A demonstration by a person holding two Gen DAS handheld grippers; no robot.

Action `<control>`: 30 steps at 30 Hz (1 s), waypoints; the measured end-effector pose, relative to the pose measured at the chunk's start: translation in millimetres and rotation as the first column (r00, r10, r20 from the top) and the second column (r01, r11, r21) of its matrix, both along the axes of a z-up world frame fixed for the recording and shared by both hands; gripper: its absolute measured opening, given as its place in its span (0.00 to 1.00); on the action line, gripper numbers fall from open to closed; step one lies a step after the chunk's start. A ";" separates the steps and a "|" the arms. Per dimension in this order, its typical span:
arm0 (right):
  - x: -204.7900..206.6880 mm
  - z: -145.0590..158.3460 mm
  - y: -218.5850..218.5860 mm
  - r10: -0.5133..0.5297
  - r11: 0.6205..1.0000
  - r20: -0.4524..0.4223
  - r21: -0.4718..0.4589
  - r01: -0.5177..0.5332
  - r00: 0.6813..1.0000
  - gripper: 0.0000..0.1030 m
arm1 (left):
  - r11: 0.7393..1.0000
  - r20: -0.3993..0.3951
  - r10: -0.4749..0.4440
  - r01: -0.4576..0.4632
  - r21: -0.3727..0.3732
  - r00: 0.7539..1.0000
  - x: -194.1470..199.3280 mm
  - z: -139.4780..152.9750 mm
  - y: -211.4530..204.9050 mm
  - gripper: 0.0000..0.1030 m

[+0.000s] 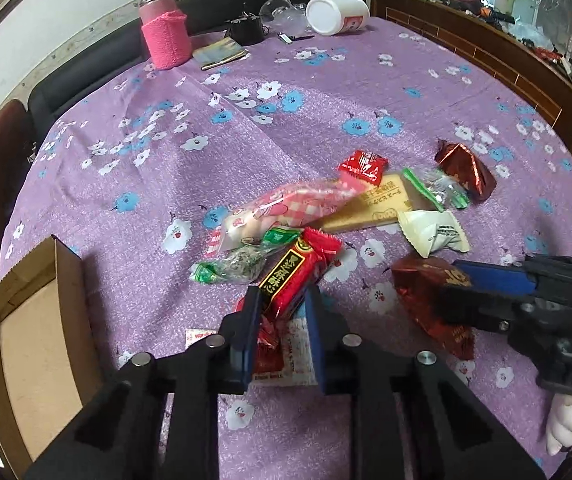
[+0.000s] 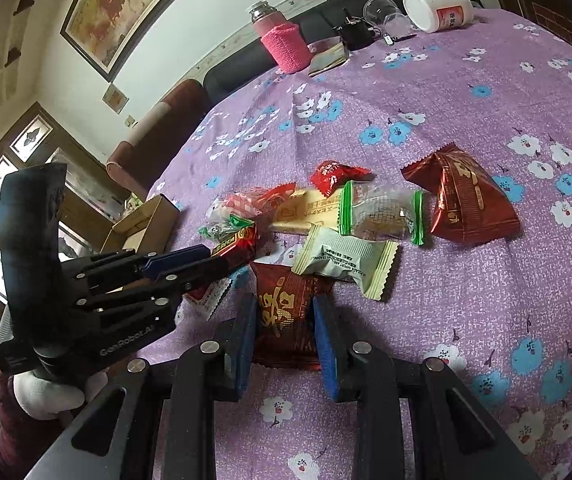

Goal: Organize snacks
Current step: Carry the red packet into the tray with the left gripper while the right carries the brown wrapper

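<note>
My left gripper [image 1: 282, 308] is shut on a red snack packet with a black label [image 1: 298, 272], which lies over a flat white packet [image 1: 298, 356]. In the right wrist view my right gripper [image 2: 286, 320] is shut on a dark red packet with gold print [image 2: 286, 316] that rests on the purple flowered cloth [image 2: 446, 320]. Several more wrapped snacks lie in a loose heap beyond: a pink checked one [image 1: 286, 208], a yellow wafer pack [image 1: 378, 204], a white one [image 1: 434, 232], a second dark red one [image 1: 466, 168]. An open cardboard box [image 1: 34, 320] stands at the left table edge.
At the far side of the table stand a pink-sleeved bottle [image 1: 164, 28], a white jar on its side [image 1: 338, 14], a clear cup [image 1: 276, 8] and a small book [image 1: 220, 54]. A wooden cabinet [image 1: 486, 52] borders the right. A white-gloved hand [image 2: 46, 392] holds the left gripper.
</note>
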State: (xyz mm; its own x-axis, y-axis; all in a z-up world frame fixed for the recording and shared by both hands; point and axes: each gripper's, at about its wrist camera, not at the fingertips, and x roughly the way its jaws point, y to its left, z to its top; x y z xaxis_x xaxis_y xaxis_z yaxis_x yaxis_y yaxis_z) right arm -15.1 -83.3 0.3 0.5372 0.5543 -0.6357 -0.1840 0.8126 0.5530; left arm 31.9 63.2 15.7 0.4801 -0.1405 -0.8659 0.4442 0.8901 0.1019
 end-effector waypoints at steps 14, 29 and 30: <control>0.3 -1.4 3.4 0.009 1.000 0.003 -0.016 -0.009 1.000 0.31 | 1.000 0.008 -0.016 0.016 -0.018 1.000 5.9 -0.3 -17.0 0.21; -13.6 13.4 2.3 0.006 1.000 0.101 0.018 -0.008 0.995 0.17 | 0.923 0.072 0.181 -0.144 -0.357 0.981 -67.0 68.5 68.4 0.21; -14.4 14.7 2.3 0.009 1.000 0.104 0.026 -0.012 0.995 0.17 | 0.911 0.074 0.207 -0.165 -0.377 0.976 -75.0 71.5 79.8 0.21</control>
State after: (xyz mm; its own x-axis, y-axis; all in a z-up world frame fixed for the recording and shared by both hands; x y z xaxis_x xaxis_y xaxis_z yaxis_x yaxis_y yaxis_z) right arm -29.5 -81.0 15.0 0.5939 0.5759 -0.5619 -0.2497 0.7958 0.5517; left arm -43.1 143.0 87.2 0.6171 -0.3369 -0.7111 0.2721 0.9393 -0.2090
